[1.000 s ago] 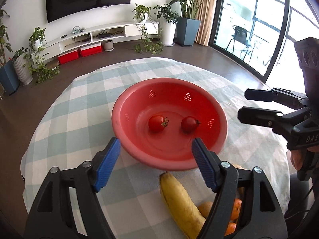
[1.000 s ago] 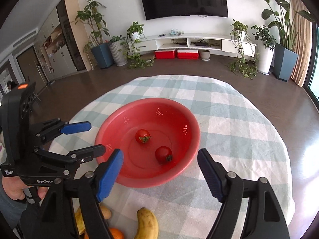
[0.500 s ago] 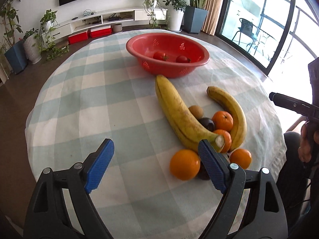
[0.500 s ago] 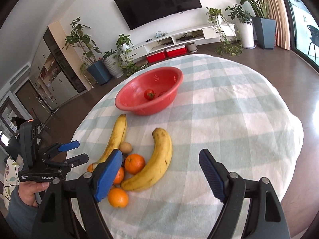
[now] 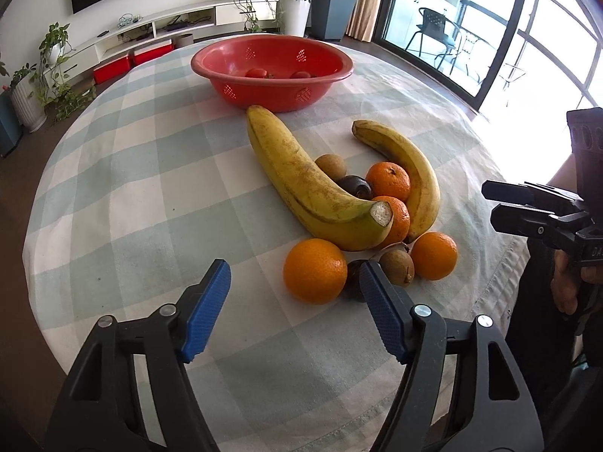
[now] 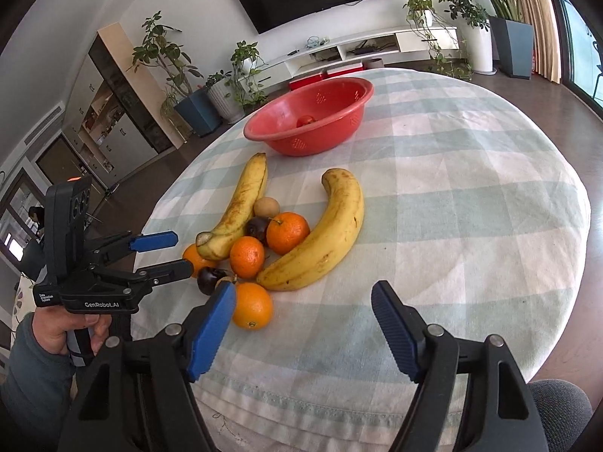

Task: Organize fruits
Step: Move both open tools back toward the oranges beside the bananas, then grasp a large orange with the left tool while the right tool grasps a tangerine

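Observation:
A red bowl [image 5: 233, 94] at the table's far side holds two tomatoes [image 5: 256, 73]; it also shows in the right wrist view [image 6: 341, 128]. Nearer lie two bananas [image 5: 301, 184] [image 5: 410, 173], several oranges [image 5: 314, 275], brown kiwis [image 5: 397, 266] and dark plums [image 5: 354, 184] in one pile. My left gripper [image 5: 294, 310] is open and empty, just short of the nearest orange. My right gripper [image 6: 303, 329] is open and empty near the table's front edge, its left pad beside an orange [image 6: 253, 305]. Each gripper shows in the other's view [image 6: 158, 252] [image 5: 505, 203].
The round table has a green-and-white checked cloth [image 5: 132, 188]. Its front edge [image 6: 339, 395] is close below my right gripper. Beyond are a TV shelf [image 5: 158, 34], potted plants [image 6: 173, 75] and glass doors [image 5: 471, 37].
Both grippers have pulled back from above the bowl toward the table's near edge and lowered. The fruit pile, before mostly out of view, now lies just ahead of them.

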